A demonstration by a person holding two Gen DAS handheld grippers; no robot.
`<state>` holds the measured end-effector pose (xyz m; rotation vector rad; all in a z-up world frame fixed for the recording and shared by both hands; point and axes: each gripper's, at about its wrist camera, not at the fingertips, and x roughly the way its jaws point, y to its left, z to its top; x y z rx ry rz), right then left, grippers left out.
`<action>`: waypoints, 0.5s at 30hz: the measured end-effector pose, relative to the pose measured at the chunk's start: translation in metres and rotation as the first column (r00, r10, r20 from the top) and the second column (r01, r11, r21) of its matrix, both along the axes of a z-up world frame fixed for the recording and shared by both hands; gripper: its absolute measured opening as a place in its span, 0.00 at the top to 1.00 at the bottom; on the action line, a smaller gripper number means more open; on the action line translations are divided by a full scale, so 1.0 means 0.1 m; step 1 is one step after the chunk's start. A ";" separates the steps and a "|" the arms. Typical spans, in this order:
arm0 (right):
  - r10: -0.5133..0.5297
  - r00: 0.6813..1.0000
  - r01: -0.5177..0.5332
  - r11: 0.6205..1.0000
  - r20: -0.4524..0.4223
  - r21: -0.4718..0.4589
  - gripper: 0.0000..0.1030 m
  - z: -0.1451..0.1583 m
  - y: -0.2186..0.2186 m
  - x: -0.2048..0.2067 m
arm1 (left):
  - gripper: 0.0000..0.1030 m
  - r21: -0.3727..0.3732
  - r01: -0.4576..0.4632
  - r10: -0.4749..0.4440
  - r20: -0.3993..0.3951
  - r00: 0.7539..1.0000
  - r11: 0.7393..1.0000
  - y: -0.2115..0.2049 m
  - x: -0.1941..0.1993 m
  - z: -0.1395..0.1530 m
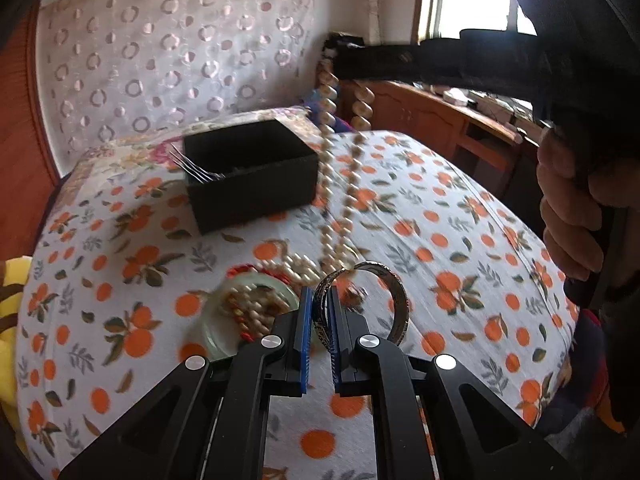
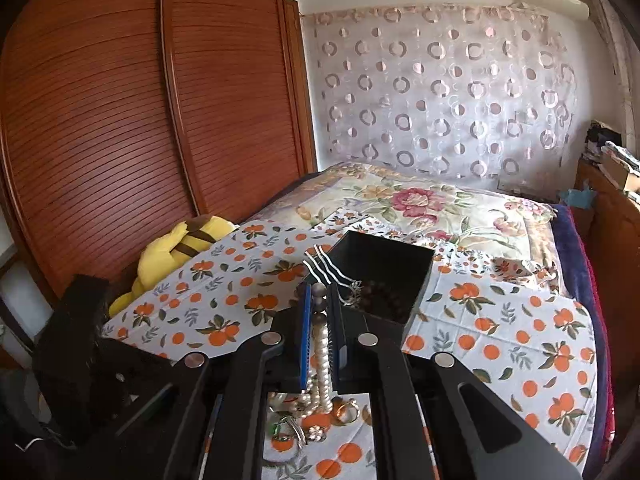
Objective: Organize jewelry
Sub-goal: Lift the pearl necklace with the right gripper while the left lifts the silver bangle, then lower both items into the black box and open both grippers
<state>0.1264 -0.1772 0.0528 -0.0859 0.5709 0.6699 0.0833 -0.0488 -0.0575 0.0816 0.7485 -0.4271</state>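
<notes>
Both grippers are clamped: the left gripper [image 1: 319, 312] pinches a metal bangle [image 1: 394, 300] above the bed [image 1: 460, 220], the right gripper [image 2: 319, 320] lifts a pearl necklace [image 1: 340, 184] beside the black box [image 1: 256, 176].

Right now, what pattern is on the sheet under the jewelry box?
White with oranges and green leaves; the sheet around the black jewelry box shows best in the right wrist view.

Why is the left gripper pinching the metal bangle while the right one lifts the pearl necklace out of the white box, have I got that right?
Nearly. The box is black, not white, as the left wrist view shows. The rest stands: the left gripper pinches the metal bangle and the right gripper holds up the pearl necklace.
</notes>
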 end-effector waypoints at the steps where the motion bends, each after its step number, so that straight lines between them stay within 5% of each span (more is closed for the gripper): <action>1: -0.005 1.000 0.005 1.000 0.004 -0.003 0.92 0.01 -0.01 0.01 | 0.93 -0.001 -0.007 0.007 0.007 1.000 1.000 0.02 0.01 0.03; 15: -0.054 0.996 0.055 0.998 0.075 -0.009 0.92 0.38 -0.10 0.20 | 0.93 0.003 -0.100 0.100 0.082 0.992 0.995 0.25 0.39 0.36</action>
